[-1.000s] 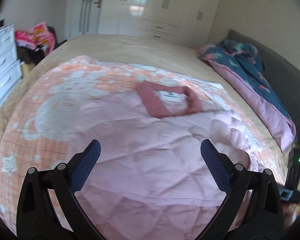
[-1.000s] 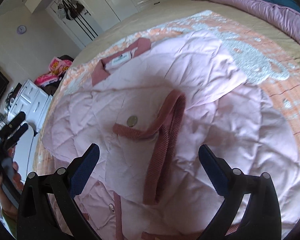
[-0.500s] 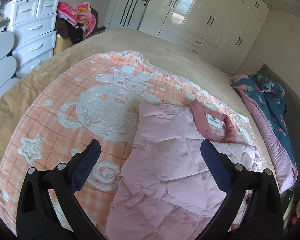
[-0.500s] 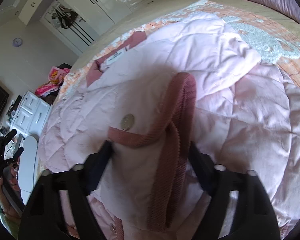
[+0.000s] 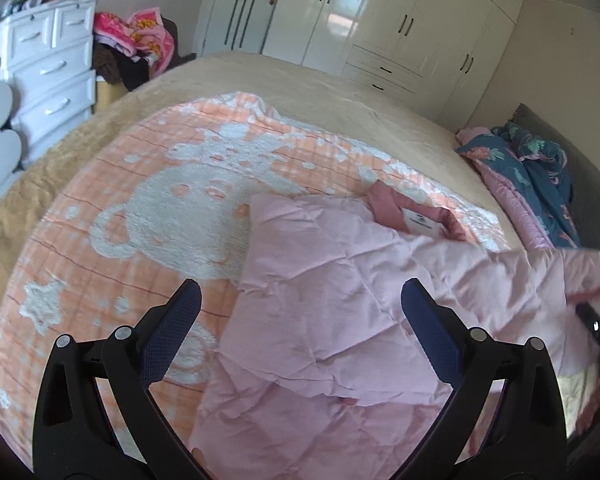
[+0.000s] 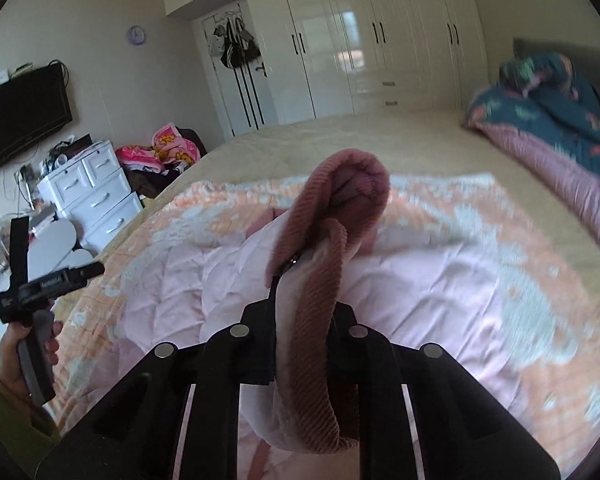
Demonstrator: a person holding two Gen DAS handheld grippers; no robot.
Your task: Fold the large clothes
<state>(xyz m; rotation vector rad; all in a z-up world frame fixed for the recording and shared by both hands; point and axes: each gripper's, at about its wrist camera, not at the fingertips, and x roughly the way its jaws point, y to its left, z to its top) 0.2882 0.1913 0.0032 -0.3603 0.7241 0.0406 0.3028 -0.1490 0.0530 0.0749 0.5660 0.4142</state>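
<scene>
A glossy white wardrobe (image 6: 372,36) with dark handles fills the far wall, catching bright window light, with bags (image 6: 236,44) hanging on the door to its left. On the left wall hang a round clock (image 6: 136,35) and a dark television (image 6: 24,114), above a white chest of drawers (image 6: 92,192) beside heaped bright cloths (image 6: 160,152). A wide beige bed (image 5: 320,96) fills the near room, with a grey headboard (image 5: 572,148) at right.

wardrobe (image 6: 372,48) white, far wall | TV (image 6: 24,116) wall-mounted | drawers (image 5: 48,80) white | quilt (image 5: 532,184) at headboard | blanket (image 5: 172,216) orange, on bed | clock (image 6: 136,35)
</scene>
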